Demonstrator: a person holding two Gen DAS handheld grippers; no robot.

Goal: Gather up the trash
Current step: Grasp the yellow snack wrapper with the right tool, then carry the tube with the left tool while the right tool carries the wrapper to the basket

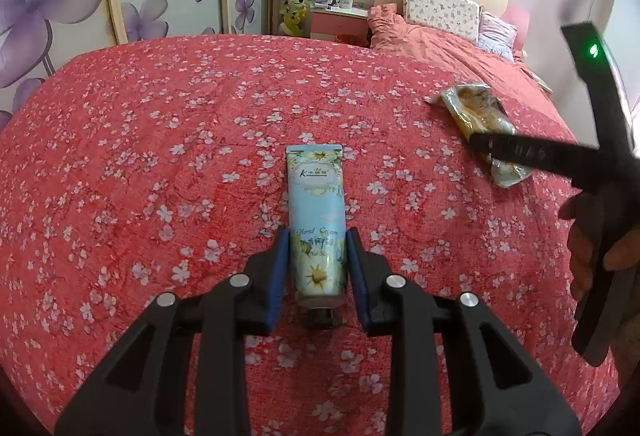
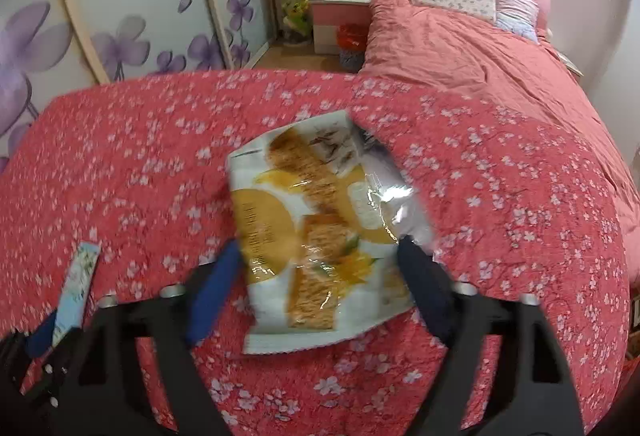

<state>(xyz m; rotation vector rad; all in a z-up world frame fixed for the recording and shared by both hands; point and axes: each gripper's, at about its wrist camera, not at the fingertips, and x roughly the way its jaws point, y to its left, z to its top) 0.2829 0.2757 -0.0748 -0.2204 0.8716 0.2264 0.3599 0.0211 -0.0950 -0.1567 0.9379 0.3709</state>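
Left hand-held gripper closed on hand cream tube; right hand-held gripper spread wide, straddling snack wrapper, gripping nothing. Risk: crinkly film sliding out sideways on closing.

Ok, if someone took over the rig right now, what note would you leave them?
Left gripper: fingers on either side of the hand cream tube on the bedspread; looks closed on it, not lifted.
Right gripper: open, straddling the snack wrapper, not yet gripping.
Done: nothing collected.
Left: close on the wrapper, lift both, bin them; no bin clearly in view.
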